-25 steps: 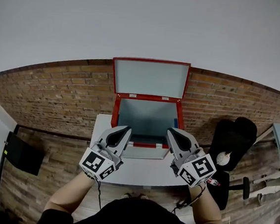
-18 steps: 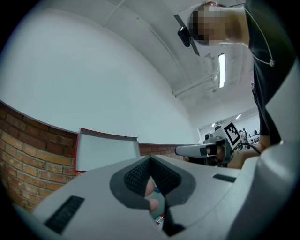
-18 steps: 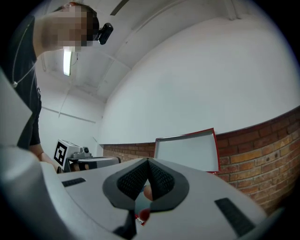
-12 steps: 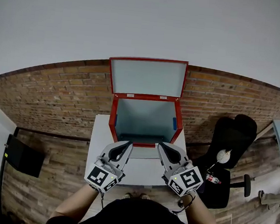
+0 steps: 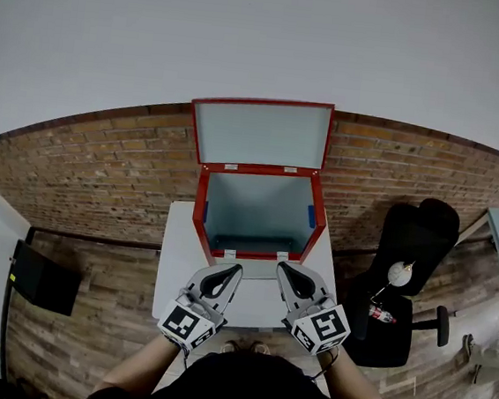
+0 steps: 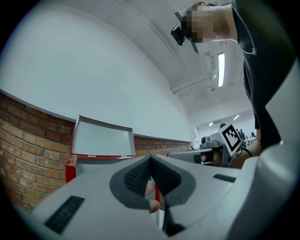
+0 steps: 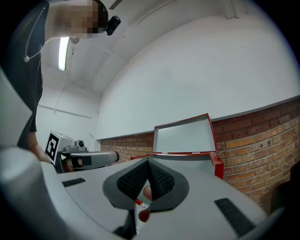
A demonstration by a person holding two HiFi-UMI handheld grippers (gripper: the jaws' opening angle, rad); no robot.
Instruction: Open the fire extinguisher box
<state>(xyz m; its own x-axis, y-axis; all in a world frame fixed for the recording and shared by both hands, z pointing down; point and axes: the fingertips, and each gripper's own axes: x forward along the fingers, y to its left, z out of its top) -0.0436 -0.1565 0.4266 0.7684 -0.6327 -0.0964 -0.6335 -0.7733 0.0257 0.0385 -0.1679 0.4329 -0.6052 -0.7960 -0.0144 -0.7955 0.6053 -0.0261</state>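
Open box (image 5: 258, 206) beyond both grippers

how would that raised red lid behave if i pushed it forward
The lid looks like flat, rimmed sheet metal, so probably stiff. It stands upright on the rear edge of the box, apparently hinged, so likely to swing and drop shut.
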